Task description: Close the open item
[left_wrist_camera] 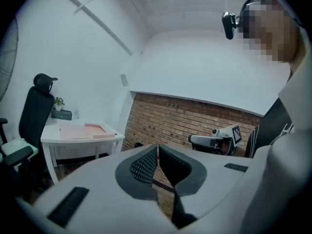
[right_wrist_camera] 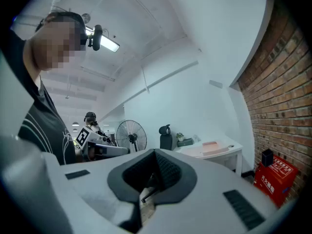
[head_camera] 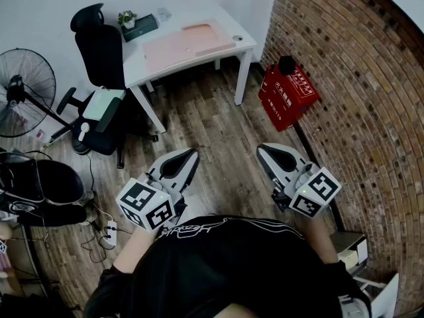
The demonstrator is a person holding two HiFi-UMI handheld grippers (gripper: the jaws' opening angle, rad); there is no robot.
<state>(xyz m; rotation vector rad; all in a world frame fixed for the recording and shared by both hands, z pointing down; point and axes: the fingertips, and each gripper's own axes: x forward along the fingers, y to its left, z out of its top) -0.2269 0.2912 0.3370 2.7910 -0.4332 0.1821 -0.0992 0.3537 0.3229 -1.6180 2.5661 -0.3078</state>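
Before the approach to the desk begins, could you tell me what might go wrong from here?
1. The power strip and cables on the floor at the left could catch a foot.
2. The office chair stands close against the desk, so the left gripper might bump it on the way in.

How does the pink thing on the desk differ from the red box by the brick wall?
The pink thing is pale, low and flat, lying on the white desk; the red box is bright, blocky and stands on the floor against the brick wall. Both are rectangular in outline.
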